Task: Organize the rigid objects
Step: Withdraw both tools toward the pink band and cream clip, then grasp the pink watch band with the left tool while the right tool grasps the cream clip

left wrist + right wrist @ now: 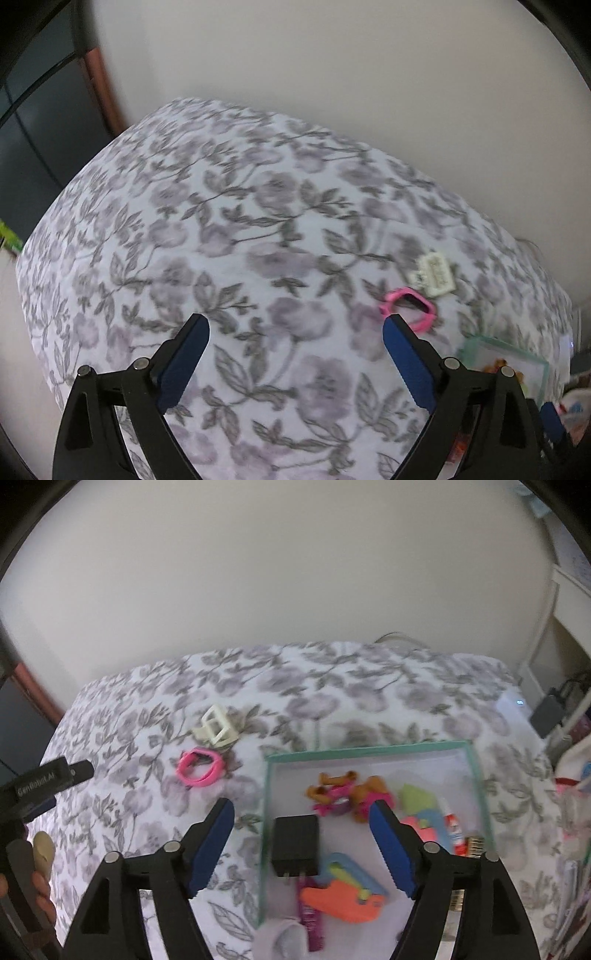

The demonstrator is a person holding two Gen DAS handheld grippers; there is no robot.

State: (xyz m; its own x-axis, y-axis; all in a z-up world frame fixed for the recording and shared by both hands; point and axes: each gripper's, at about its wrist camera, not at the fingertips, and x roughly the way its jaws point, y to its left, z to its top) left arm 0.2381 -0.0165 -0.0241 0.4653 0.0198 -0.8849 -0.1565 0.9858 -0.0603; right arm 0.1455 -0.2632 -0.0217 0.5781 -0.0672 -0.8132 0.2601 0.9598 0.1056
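A bed under a flowered cover, set against a plain pale wall.

The floral bedspread (pixel 332 698), white with grey leaves and mauve blooms, fills the lower half of both views. The off-white wall (pixel 277 572) spans the top, evenly and softly lit. At upper left of the left wrist view stand a reddish-brown post (pixel 98 81) and dark panels (pixel 33 122). White shelving (pixel 557 605) sits at the right edge of the right wrist view.

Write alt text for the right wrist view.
An open right gripper hangs over a clear box on a floral cloth, with a black charger and colourful small items inside. Left of the box, a pink band and a cream clip lie on the cloth.
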